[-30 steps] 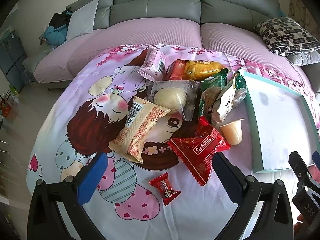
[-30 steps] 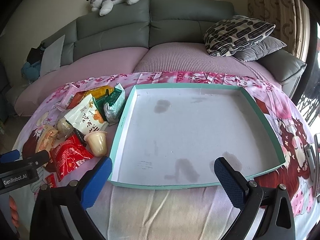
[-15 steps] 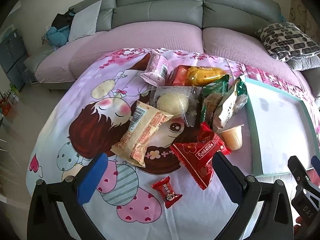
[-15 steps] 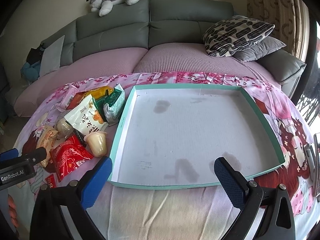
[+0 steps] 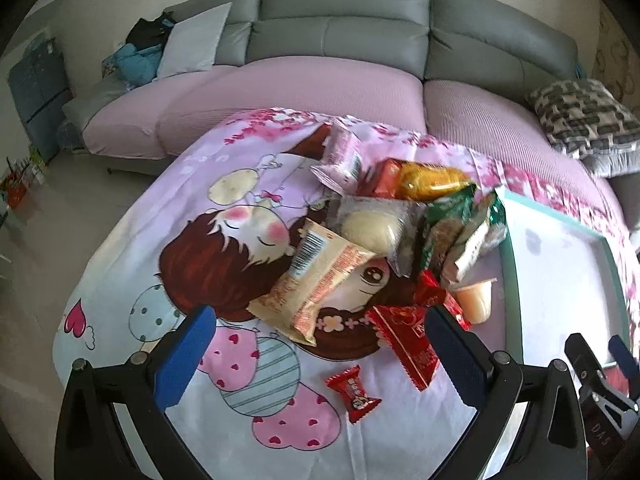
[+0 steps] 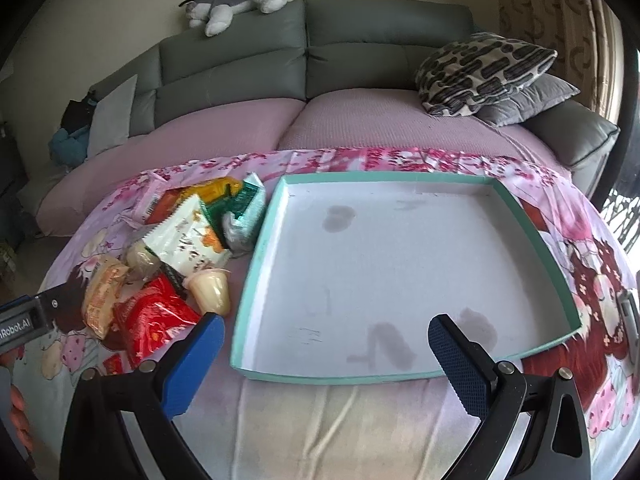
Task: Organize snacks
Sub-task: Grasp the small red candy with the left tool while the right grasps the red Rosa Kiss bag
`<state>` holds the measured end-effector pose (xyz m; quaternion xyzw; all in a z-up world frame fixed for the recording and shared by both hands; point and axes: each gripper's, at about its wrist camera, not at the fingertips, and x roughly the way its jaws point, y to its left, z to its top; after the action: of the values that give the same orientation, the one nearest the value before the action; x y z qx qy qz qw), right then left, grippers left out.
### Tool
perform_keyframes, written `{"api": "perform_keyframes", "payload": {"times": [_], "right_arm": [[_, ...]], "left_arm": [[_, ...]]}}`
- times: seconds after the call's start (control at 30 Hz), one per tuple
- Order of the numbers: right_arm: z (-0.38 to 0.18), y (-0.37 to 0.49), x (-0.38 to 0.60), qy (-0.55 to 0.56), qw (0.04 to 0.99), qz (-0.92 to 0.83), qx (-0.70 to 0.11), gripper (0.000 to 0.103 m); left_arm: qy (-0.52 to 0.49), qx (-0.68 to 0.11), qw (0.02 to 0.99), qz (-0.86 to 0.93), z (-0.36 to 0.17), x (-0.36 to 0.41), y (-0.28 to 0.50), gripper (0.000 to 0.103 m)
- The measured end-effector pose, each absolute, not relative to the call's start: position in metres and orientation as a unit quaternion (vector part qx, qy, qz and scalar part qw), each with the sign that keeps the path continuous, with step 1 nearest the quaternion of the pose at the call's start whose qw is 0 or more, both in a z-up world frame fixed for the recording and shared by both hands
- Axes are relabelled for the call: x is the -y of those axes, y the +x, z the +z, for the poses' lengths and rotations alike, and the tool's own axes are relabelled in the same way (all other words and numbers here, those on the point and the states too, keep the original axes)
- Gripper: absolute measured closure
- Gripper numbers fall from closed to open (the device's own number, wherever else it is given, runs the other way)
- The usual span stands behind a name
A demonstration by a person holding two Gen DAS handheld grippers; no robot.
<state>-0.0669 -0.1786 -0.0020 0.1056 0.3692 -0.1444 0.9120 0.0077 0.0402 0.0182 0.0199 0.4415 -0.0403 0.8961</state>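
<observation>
Evidently nothing is sorted yet: the left claw point(image 5: 316, 354) gapes wide and empty before the snack pile point(image 5: 384, 240), while the right claw point(image 6: 324, 352), equally open, faces the bare tray point(image 6: 256, 276) beside it.

Snack pile point(image 5: 384, 240) lies on the cloth-covered desk point(image 5: 168, 208), immediately left of the tray point(image 6: 256, 280). Jelly cup point(image 6: 212, 290) sits just beside the tray's left wall. Small candy point(image 5: 354, 392) lies apart, nearer than the pile. Sofa point(image 6: 360, 60) stands behind the desk; two cushions point(image 6: 488, 68) on its right end, plush toy point(image 6: 236, 0) on its backrest.
</observation>
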Motion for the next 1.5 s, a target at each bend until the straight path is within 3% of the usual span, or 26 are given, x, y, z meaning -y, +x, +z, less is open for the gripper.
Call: {"api": "perform_keyframes", "payload": {"times": [0.33, 0.9, 0.97, 1.1, 1.17, 1.3, 1.37, 1.5], "right_arm": [[-0.002, -0.041, 0.130, 0.106, 0.920, -0.042, -0.374, 0.000], [-0.028, -0.043, 0.104, 0.081, 0.897, -0.015, -0.433, 0.000], [-0.026, -0.045, 0.109, 0.087, 0.899, -0.021, -0.429, 0.000], [-0.025, -0.045, 0.113, 0.095, 0.899, -0.027, -0.427, 0.000], [-0.025, -0.045, 0.113, 0.094, 0.899, -0.029, -0.427, 0.000], [-0.025, -0.044, 0.116, 0.098, 0.899, -0.037, -0.426, 0.000], [-0.026, -0.042, 0.117, 0.102, 0.897, -0.037, -0.428, 0.000], [-0.027, -0.038, 0.116, 0.102, 0.896, -0.037, -0.431, 0.000]], "left_arm": [[-0.020, -0.471, 0.881, -0.023, 0.005, -0.074, 0.014, 0.000], [0.023, -0.558, 0.826, -0.072, -0.048, -0.063, -0.001, 0.002], [0.029, -0.561, 0.823, -0.084, -0.050, -0.056, -0.003, 0.019], [0.023, -0.570, 0.812, -0.118, -0.055, -0.047, -0.005, 0.034], [0.026, -0.568, 0.812, -0.129, -0.053, -0.041, -0.007, 0.049], [0.025, -0.575, 0.803, -0.152, -0.056, -0.034, -0.009, 0.063], [0.022, -0.574, 0.802, -0.163, -0.056, -0.032, -0.010, 0.079], [0.017, -0.574, 0.802, -0.167, -0.055, -0.031, -0.010, 0.082]]}}
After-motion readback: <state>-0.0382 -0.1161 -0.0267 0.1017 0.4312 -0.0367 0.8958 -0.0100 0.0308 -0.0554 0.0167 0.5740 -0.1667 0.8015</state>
